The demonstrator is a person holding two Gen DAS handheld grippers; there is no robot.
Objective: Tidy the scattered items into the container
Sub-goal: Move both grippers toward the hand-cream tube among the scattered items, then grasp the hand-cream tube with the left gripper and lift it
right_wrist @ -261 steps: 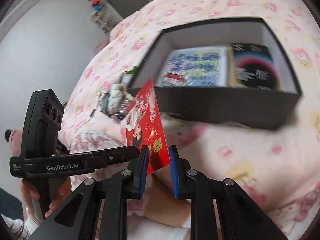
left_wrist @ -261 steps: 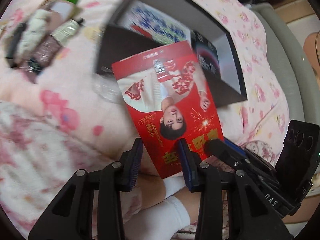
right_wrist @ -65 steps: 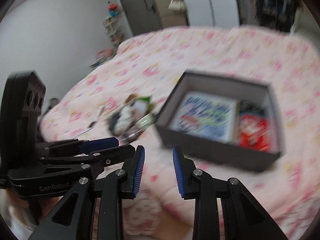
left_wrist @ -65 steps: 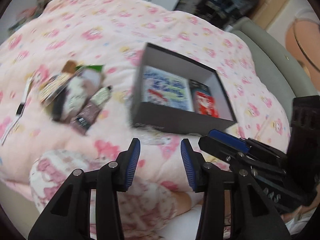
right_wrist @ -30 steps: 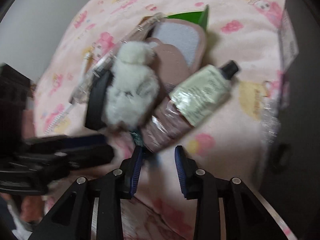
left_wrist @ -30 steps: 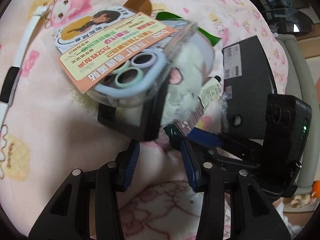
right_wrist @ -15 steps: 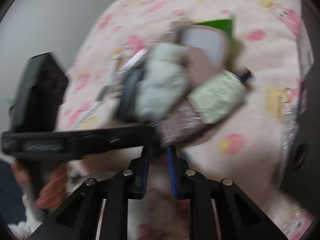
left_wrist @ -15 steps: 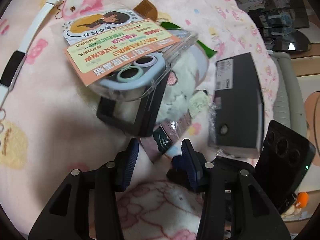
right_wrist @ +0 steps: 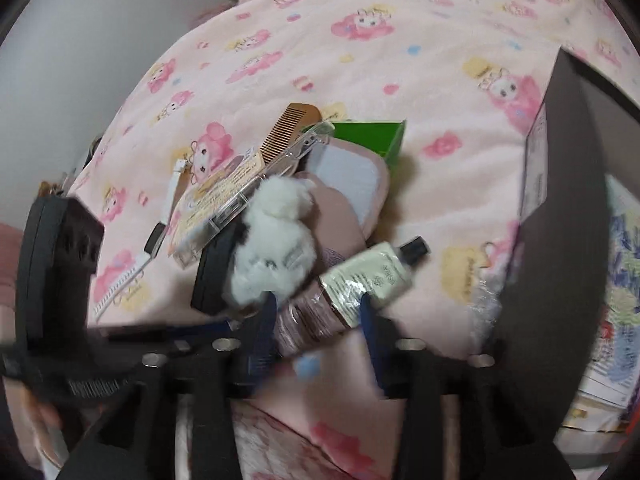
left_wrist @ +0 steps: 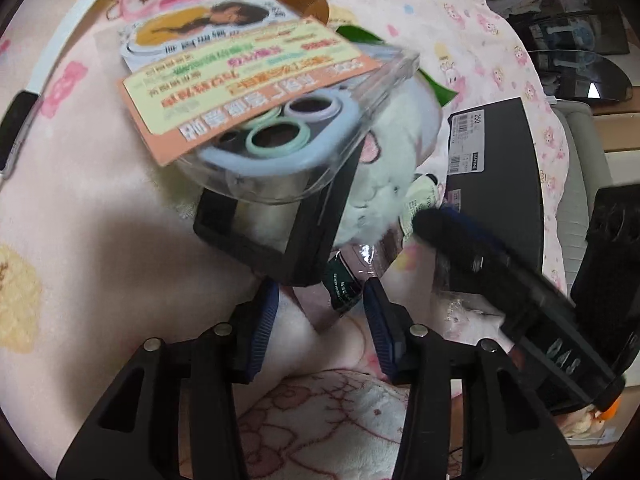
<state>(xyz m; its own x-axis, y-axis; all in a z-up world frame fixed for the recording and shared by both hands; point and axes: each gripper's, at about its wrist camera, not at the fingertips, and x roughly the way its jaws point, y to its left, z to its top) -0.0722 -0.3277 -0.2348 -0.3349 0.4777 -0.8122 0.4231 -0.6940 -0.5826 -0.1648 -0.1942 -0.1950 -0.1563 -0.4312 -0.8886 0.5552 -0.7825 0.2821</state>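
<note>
Opening now, right gripper [right_wrist: 316,320] jaws, clamped half second ago, straddle brown sachet [right_wrist: 308,320] at lower centre without gripping. Left gripper [left_wrist: 320,312] half-spread, empty. Grab failed; pile remains outside black box [right_wrist: 560,200], right edge.

A pink cartoon-print blanket [right_wrist: 400,80] lies under and beyond the fingers. A grey wall [right_wrist: 100,32] stands far left; dark shelving [left_wrist: 568,12] stands far right.
</note>
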